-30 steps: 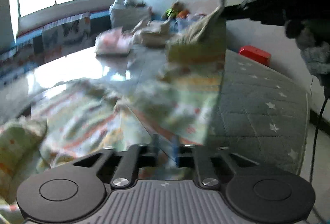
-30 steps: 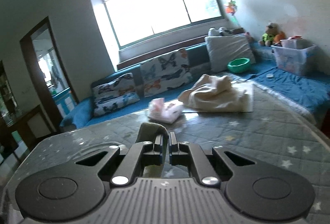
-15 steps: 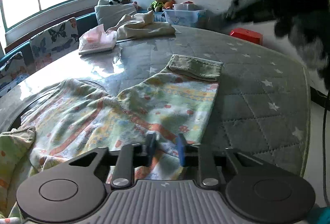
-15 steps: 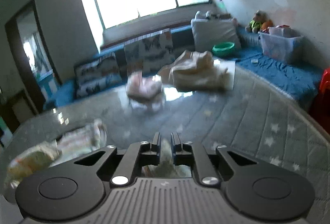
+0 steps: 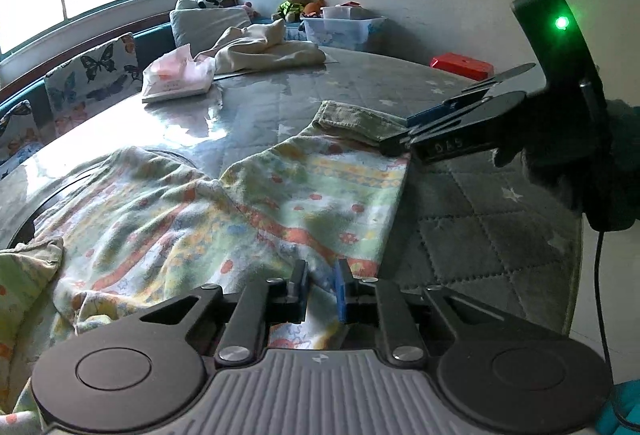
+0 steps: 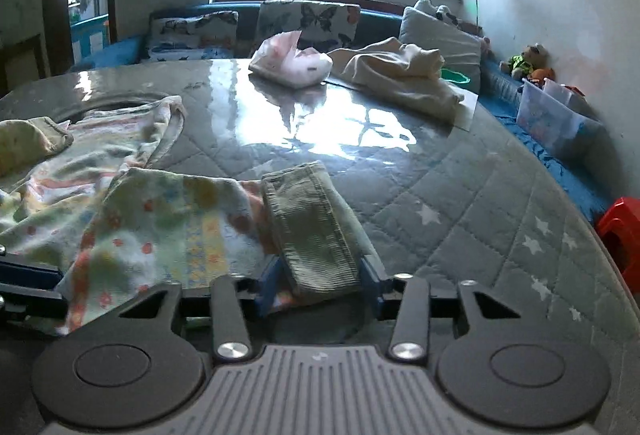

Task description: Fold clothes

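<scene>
- The patterned garment (image 5: 248, 211), a thin printed knit with ribbed olive cuffs, lies spread and rumpled across the near half of the round table (image 5: 480, 235), one sleeve folded over toward the table's right edge
- It looks light, limp and free to slide on the glossy cover, so it should drag and drape, never hold a shape; lifted from one point it would likely hang and bunch
- The ribbed cuff (image 6: 316, 227) is the thickest and firmest part, and I judge it the surest place to pinch, along with the doubled hems
- The right tongs (image 6: 320, 283) sit at the table's near right edge with the cuff end between them; their jaws are opening and no longer press on the cloth
- The left tongs (image 5: 322, 291) are at the near edge with a fold of the printed body cloth between narrow jaws that are closing; no firm pinch can be made out yet
- Open room: the middle of the table is bare and shiny, good for laying a fold flat
- At the far edge a pink tissue pack (image 5: 176, 79) and a cream garment (image 5: 264, 51) sit well apart from the work
- The right edge is close beside the sleeve, so cloth could slip off there
</scene>
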The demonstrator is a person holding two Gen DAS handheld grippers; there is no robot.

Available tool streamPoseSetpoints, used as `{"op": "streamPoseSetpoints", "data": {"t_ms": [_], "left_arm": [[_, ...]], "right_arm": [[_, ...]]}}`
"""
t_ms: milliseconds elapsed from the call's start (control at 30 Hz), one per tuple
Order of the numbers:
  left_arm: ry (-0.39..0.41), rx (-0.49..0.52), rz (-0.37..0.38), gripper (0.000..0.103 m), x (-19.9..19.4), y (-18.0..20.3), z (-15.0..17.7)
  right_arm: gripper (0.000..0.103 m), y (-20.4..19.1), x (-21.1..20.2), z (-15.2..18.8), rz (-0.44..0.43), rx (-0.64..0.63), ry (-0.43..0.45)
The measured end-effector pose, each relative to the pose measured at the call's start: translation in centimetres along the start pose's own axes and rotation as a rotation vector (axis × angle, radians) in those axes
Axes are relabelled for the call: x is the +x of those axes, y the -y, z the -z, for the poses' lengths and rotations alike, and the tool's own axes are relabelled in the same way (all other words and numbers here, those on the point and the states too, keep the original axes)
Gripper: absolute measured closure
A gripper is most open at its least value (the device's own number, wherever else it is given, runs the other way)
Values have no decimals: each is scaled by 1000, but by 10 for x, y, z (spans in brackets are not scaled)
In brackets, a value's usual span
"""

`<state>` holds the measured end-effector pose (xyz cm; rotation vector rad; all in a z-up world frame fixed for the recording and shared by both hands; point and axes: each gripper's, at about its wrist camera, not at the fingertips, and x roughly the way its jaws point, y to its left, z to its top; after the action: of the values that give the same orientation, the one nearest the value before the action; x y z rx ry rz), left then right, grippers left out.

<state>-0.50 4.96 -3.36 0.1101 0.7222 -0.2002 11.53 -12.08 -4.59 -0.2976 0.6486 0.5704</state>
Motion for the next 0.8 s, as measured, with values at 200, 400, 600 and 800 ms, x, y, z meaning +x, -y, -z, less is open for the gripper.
{"op": "streamPoseSetpoints", "data": {"t_ms": [200, 400, 600, 800], "left_arm": [[2, 0, 34, 90, -8, -4, 6], [-6, 1, 79, 90, -19, -7, 15], [-10, 15, 100, 89, -26, -5, 21], [-13, -27, 104, 84, -26, -8, 15]], "right_arm": [[92, 15, -17, -6, 35, 57, 61], [99, 40, -38, -2, 105, 142, 90], [99, 66, -43, 23, 188, 238, -4], [60, 51, -47, 14, 111, 200, 45]]}}
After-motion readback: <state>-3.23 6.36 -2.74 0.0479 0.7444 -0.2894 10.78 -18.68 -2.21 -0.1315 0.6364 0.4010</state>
